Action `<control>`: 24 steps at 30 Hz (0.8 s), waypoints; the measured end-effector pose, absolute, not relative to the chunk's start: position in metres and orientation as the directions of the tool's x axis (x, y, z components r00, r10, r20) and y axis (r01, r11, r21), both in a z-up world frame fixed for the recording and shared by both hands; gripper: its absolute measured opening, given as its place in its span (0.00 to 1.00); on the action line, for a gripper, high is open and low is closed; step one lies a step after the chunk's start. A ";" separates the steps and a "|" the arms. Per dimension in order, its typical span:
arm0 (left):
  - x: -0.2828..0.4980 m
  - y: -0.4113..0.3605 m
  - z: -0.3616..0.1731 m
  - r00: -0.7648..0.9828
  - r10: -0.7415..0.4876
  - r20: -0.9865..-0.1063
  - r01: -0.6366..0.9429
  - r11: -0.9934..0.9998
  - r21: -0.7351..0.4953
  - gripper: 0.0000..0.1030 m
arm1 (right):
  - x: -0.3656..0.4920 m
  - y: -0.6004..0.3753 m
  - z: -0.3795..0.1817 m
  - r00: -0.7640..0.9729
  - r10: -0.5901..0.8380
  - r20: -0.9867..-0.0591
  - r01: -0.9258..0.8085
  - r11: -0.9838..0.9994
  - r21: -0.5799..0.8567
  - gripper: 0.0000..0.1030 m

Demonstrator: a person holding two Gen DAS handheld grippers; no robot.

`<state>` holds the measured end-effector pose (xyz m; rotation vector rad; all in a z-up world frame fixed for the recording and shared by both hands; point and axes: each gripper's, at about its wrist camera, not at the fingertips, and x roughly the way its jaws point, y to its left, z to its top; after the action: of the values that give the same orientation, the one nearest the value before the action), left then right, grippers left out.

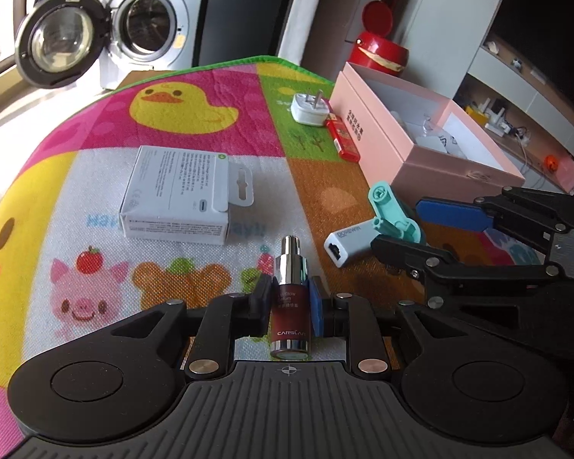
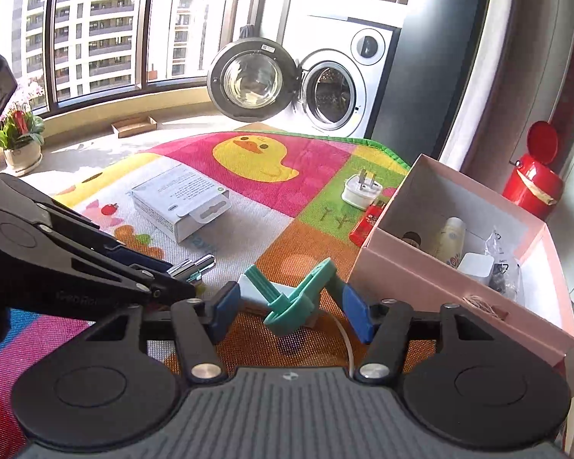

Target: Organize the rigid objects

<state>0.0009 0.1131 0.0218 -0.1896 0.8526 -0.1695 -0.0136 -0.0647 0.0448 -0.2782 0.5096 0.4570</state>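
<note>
My left gripper (image 1: 289,302) is shut on a dark red serum bottle (image 1: 291,315) with a silver pump, held low over the play mat (image 1: 195,122); its pump (image 2: 195,266) also shows in the right wrist view. My right gripper (image 2: 291,310) straddles a teal plastic holder (image 2: 298,294) lying across a white network adapter (image 2: 248,287). One blue pad touches the adapter and the other touches the holder. The left wrist view shows the same grip, with the holder (image 1: 392,210) and adapter (image 1: 346,244) beside the pink box (image 1: 421,164).
On the mat lie a white carton (image 1: 180,195), a white plug (image 1: 308,111) and a small red item (image 1: 342,137). The open pink box (image 2: 459,290) holds a bottle and packets. A red bin (image 2: 535,179) and an open washing machine (image 2: 329,91) stand beyond.
</note>
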 end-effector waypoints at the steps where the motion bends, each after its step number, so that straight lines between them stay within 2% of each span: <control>1: -0.001 0.113 0.022 0.648 -0.225 -0.728 0.070 0.969 -0.237 0.23 | -0.012 -0.064 0.045 0.765 0.347 -0.542 -0.488 0.862 -0.137 0.28; 8: -0.012 0.105 0.019 0.647 -0.249 -0.720 0.087 0.963 -0.254 0.23 | -0.025 -0.114 0.051 0.782 0.304 -0.545 -0.396 0.916 -0.058 0.24; 12: -0.020 0.095 0.017 0.660 -0.245 -0.710 0.105 0.966 -0.236 0.24 | -0.042 -0.149 0.043 0.801 0.218 -0.557 -0.323 0.942 -0.096 0.23; 14: -0.023 0.091 0.017 0.672 -0.232 -0.704 0.098 0.969 -0.226 0.23 | -0.052 -0.164 0.036 0.799 0.186 -0.572 -0.296 0.949 -0.104 0.29; 16: -0.024 0.090 0.016 0.678 -0.231 -0.697 0.090 0.968 -0.234 0.26 | -0.059 -0.173 0.031 0.794 0.169 -0.584 -0.274 0.957 -0.096 0.55; 17: -0.025 0.090 0.015 0.682 -0.236 -0.693 0.090 0.967 -0.240 0.29 | -0.064 -0.178 0.028 0.796 0.159 -0.584 -0.256 0.963 -0.086 0.60; 24: -0.028 0.089 0.013 0.691 -0.242 -0.681 0.094 0.964 -0.248 0.32 | -0.052 -0.174 0.040 0.797 0.251 -0.550 -0.264 0.963 0.057 0.61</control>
<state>-0.0281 0.0892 0.0127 -0.2000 0.7866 -0.1894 -0.0519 -0.1738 0.0398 -0.0229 0.5871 0.2762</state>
